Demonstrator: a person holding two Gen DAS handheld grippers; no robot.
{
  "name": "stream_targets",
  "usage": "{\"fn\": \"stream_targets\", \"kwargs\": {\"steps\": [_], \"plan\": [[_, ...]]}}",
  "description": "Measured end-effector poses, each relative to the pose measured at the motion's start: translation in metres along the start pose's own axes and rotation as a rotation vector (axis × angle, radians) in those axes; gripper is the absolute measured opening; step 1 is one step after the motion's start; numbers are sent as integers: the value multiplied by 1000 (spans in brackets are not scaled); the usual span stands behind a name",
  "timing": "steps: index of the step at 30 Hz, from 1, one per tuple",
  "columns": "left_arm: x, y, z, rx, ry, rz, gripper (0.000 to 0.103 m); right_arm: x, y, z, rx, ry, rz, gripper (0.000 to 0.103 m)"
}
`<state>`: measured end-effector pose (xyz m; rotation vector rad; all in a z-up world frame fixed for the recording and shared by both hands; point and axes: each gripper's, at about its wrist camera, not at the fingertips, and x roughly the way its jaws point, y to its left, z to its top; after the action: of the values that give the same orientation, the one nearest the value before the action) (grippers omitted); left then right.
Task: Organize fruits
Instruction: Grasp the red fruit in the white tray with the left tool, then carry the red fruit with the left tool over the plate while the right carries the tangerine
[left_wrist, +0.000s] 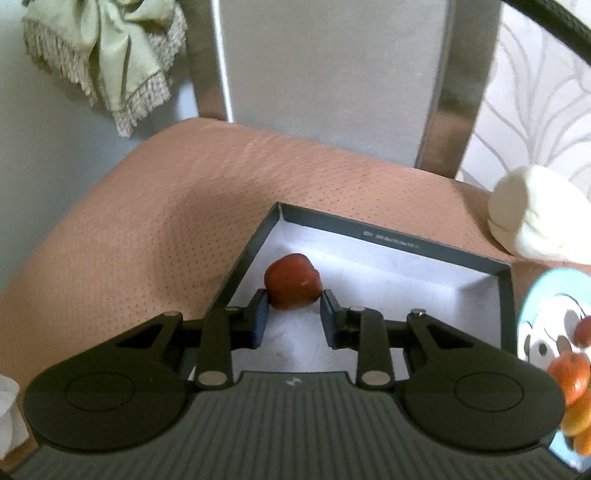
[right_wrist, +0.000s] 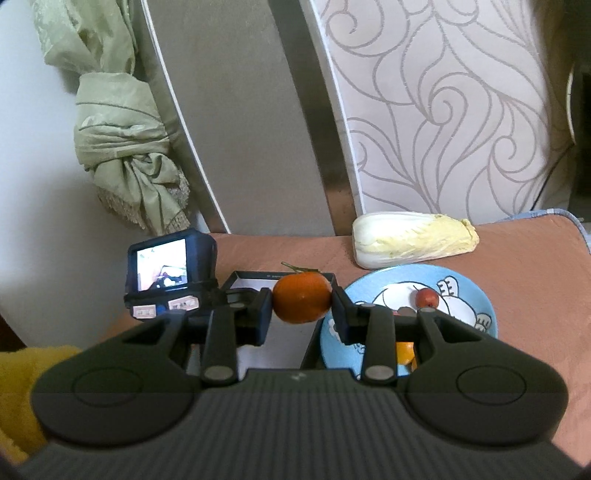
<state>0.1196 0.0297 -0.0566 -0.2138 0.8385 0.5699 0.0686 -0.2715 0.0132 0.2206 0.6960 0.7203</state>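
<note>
Salmon-pink dotted cloth is covering the tabletop (left_wrist: 147, 229), and a dark-walled box (left_wrist: 436, 248) with a white floor is sitting on it as the landmark for everything else. Inside the box, near its far left corner, a small red fruit (left_wrist: 291, 282) is lying on the white floor. The left hand-held gripper (left_wrist: 293, 314) is reaching into the box with its jaws narrow; its blue pads are sitting against the fruit's two sides, though whether they are pressing on it is hard to tell. The right hand-held gripper (right_wrist: 302, 308) is hovering over the box's right wall, clamping an orange tangerine (right_wrist: 302, 298) between its pads. Just right of the box a blue cartoon plate (right_wrist: 476, 291) is carrying another small red fruit (right_wrist: 427, 297) and some orange pieces (right_wrist: 404, 352). Beyond the plate, further from the box, a napa cabbage (right_wrist: 413, 238) is lying on the cloth. Behind the box, a knotted green curtain (right_wrist: 122, 147) is hanging by the wall.
</note>
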Motion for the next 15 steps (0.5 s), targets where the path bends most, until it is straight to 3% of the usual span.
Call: {"fn": "stream_targets", "kwargs": {"steps": [15], "plan": [[-71, 9, -59, 229, -36, -201, 35, -17, 19, -32, 68, -30, -57, 38]]}}
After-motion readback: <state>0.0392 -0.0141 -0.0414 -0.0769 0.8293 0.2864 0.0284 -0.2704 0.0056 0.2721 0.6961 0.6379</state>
